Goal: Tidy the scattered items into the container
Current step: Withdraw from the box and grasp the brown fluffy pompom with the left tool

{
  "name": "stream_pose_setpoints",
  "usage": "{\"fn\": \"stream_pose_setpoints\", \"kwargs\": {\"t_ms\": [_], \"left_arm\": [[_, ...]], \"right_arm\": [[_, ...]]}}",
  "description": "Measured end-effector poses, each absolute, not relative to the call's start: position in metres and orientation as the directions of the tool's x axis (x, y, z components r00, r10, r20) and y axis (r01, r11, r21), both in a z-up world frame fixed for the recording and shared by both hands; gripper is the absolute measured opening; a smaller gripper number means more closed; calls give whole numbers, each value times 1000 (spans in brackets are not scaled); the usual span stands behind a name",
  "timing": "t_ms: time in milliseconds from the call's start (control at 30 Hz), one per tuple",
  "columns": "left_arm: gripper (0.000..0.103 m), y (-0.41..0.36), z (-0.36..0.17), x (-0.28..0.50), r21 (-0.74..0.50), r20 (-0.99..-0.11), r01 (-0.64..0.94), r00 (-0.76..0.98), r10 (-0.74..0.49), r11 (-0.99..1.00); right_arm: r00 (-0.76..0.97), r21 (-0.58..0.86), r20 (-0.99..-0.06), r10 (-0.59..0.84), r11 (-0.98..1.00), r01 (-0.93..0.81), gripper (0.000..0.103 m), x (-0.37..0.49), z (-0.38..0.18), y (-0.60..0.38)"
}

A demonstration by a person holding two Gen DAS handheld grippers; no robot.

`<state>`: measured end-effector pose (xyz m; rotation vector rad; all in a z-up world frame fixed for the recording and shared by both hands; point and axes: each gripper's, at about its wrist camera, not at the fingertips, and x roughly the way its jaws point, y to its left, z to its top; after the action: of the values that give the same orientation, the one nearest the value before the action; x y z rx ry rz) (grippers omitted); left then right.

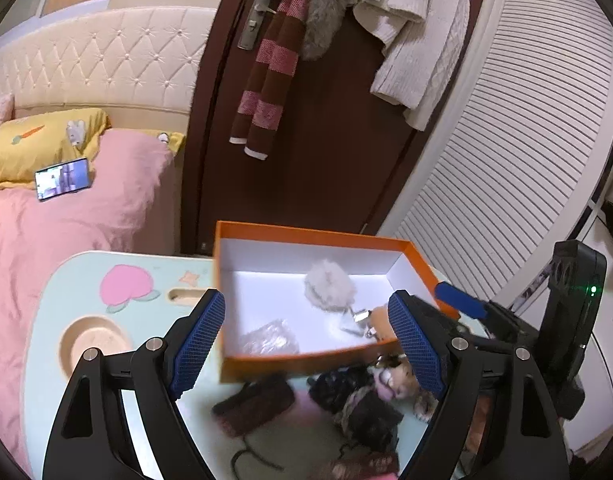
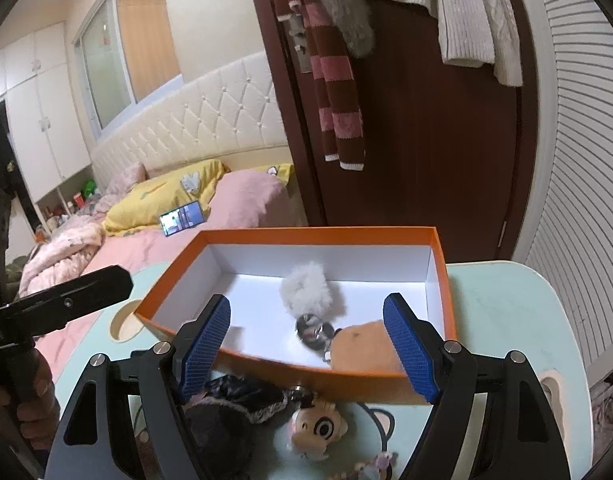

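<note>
Overhead-forward, both wrist views look along blue-padded fingers at an orange box (image 1: 306,364) with a white inside, standing on a pale mint bench (image 1: 86,280).

Left gripper (image 1: 310,344): jaws spread wide, nothing between the pads, which do not press on anything. Its left pad sits just beside the box's near left corner.

Right gripper (image 2: 318,348): likewise wide open and empty-handed, poised over the box's near wall. It also shows at the right edge of the left wrist view.

Inside the box:
- white fluffy pompom (image 2: 306,290) near the middle, with metal key-ring hardware (image 2: 314,330) just in front of it;
- tan plush piece (image 2: 364,346) against the near wall, right side;
- crinkled clear wrapper (image 1: 270,338) at the near left, seen in the left view only.

Outside the box, on the bench in front of it:
- dark lacy fabric (image 2: 234,400);
- cartoon-face plush charm (image 2: 318,426);
- dark red knitted item (image 1: 254,404), blurred.

Bench print: pink peach (image 1: 124,284) and a star; a round cup recess (image 1: 92,344).

Background: pink bed with a lit phone (image 1: 62,179), striped scarf (image 1: 266,80) on a dark door. No legible writing or brand anywhere.
</note>
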<state>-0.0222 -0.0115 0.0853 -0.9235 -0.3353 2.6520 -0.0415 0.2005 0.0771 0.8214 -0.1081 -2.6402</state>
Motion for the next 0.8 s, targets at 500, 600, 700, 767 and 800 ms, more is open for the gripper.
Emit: {"fn": "stream_pose_setpoints", "kwargs": {"t_ms": [500, 600, 700, 767, 800], "left_arm": [[84, -17, 49, 59, -266, -675, -186, -665, 320, -946], [84, -12, 30, 66, -267, -730, -162, -609, 310, -950], [84, -13, 18, 72, -263, -753, -125, -593, 285, -957], [84, -14, 11, 74, -246, -767, -84, -593, 247, -966], [84, -15, 11, 76, -232, -761, -76, -607, 230, -970]], "right_arm": [[-692, 121, -641, -331, -934, 335, 87, 45, 46, 193], [-658, 106, -686, -312, -937, 334, 87, 58, 32, 191], [-639, 82, -717, -278, -944, 319, 87, 65, 23, 192], [-629, 79, -729, -269, -947, 312, 87, 70, 18, 193], [-625, 76, -735, -263, -948, 310, 87, 70, 16, 194]]}}
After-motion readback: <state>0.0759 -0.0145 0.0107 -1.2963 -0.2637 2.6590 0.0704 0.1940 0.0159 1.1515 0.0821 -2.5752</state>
